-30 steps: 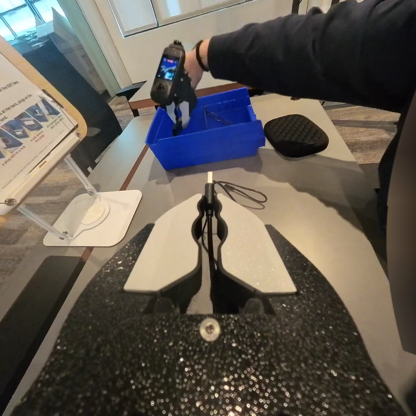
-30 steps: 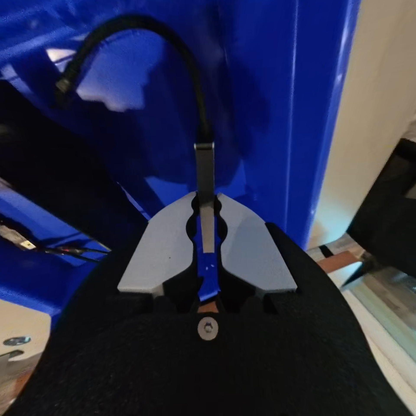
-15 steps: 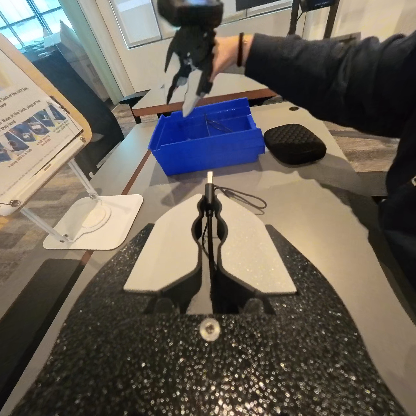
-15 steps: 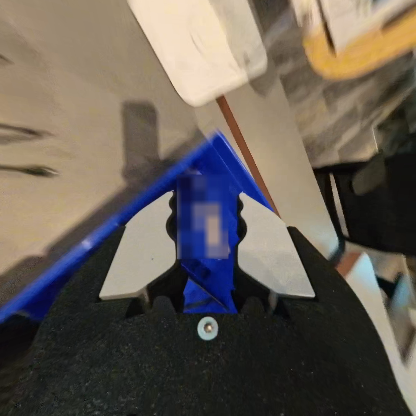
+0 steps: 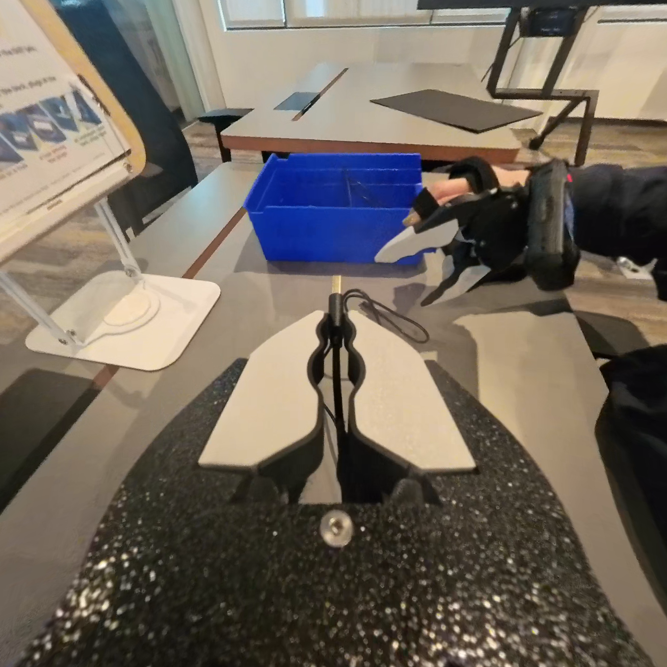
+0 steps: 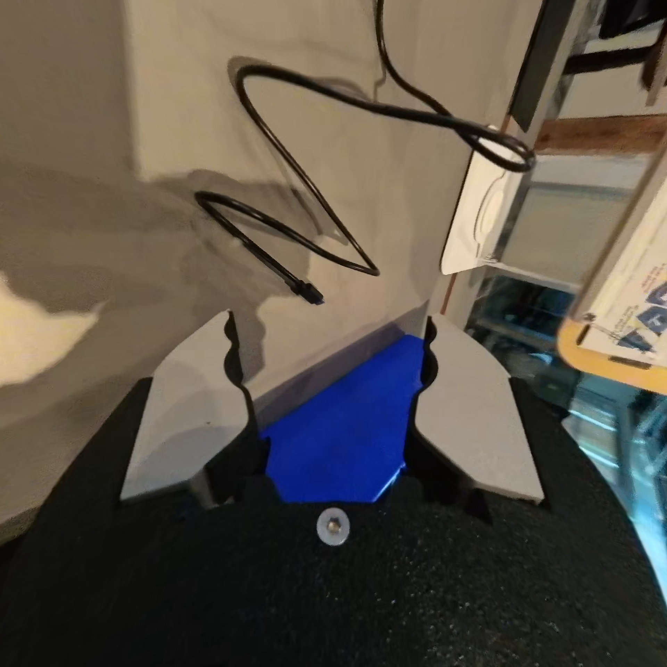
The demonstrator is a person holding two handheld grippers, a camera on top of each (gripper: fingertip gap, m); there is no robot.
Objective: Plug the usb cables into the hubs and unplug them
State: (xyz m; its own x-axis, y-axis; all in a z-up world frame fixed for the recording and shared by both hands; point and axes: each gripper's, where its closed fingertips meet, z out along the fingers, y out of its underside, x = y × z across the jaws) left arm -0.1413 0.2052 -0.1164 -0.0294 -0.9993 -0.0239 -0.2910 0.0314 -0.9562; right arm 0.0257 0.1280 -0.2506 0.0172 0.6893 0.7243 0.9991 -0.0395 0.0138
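Note:
My left gripper [image 5: 335,319] is shut on the black plug of a thin USB cable [image 5: 336,306]. The plug's silver tip points at the blue bin [image 5: 325,234]. The rest of the cable loops on the grey table [image 5: 505,361] just right of my fingertips. My right gripper [image 6: 330,315] is open and empty. In the left wrist view it [image 5: 415,270] hovers at the bin's front right corner, fingers pointing left. In the right wrist view the black cable [image 6: 288,223] winds over the table, its small free connector [image 6: 310,288] just ahead of my fingers, the bin's corner [image 6: 343,415] below them.
A sign on a stand with a white base [image 5: 122,325] stands at the table's left edge. The same base [image 6: 476,216] shows in the right wrist view. A second table with a black mat [image 5: 454,108] lies beyond the bin. A dark sleeve [image 5: 620,213] reaches in from the right.
My right gripper, shut on a grey plug inside the blue bin, has lifted out, swung over to the bin's right front corner and opened empty. My left gripper has kept its hold.

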